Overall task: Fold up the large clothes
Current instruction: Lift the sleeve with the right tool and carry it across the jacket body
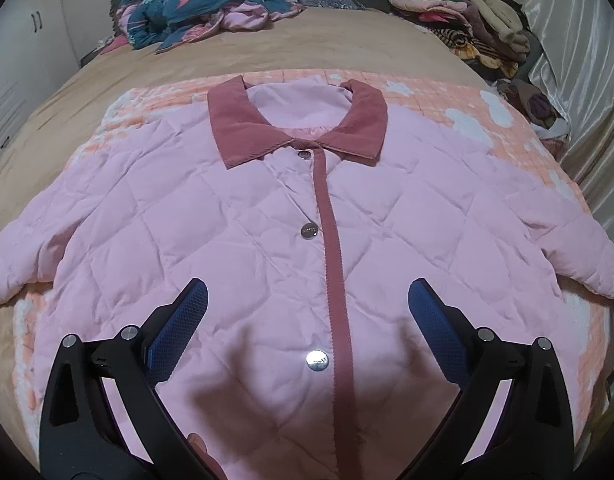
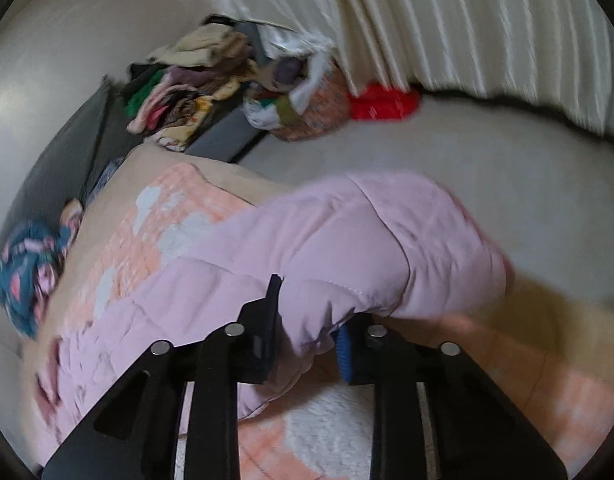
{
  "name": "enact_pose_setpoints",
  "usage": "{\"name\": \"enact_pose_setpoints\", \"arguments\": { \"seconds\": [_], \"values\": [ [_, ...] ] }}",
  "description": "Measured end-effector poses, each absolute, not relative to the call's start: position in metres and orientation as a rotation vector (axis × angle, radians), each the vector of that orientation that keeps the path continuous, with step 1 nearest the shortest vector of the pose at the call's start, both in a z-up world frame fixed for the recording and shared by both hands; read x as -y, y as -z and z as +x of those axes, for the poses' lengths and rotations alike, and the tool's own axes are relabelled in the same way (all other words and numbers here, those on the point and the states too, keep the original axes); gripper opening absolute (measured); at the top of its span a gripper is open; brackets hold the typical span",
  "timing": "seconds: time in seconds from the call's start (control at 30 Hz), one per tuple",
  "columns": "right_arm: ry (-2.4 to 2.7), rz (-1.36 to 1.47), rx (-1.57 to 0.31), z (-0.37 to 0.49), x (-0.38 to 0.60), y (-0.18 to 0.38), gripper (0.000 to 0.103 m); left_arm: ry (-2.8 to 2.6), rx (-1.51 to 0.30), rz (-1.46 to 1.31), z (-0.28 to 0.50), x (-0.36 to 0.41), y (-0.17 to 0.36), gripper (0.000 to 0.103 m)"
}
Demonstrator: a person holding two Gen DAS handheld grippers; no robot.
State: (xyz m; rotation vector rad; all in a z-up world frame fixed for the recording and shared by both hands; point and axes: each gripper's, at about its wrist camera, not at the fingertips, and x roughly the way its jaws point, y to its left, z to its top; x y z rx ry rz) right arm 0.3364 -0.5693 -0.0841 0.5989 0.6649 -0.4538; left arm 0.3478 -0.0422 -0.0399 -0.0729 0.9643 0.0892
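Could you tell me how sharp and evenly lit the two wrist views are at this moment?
Left wrist view: sharp, with fisheye bending at the edges; the open left gripper casts a dark shadow on the pink jacket, and a snap button glares. Right wrist view: motion-blurred throughout, the right gripper closed on the jacket's sleeve.

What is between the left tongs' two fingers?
In the left wrist view, the pink jacket front, with its bottom button and darker pink center strip.
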Motion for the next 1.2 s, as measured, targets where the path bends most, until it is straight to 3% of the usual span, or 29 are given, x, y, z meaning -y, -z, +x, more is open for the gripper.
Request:
{"name": "enact_pose_setpoints", "arguments": {
  "seconds": [0.5, 1.2],
  "values": [
    [0.271, 0.241, -0.491, 0.359, 0.463, -0.034, 0.018, -0.095, -0.885, -0.091, 0.343, 0.014, 0.006, 0.094],
    [0.085, 0.131, -0.403, 0.353, 0.340, -0.106, 0.017, -0.115, -0.807, -0.187, 0.326, -0.050, -0.031, 0.094]
  ]
}}
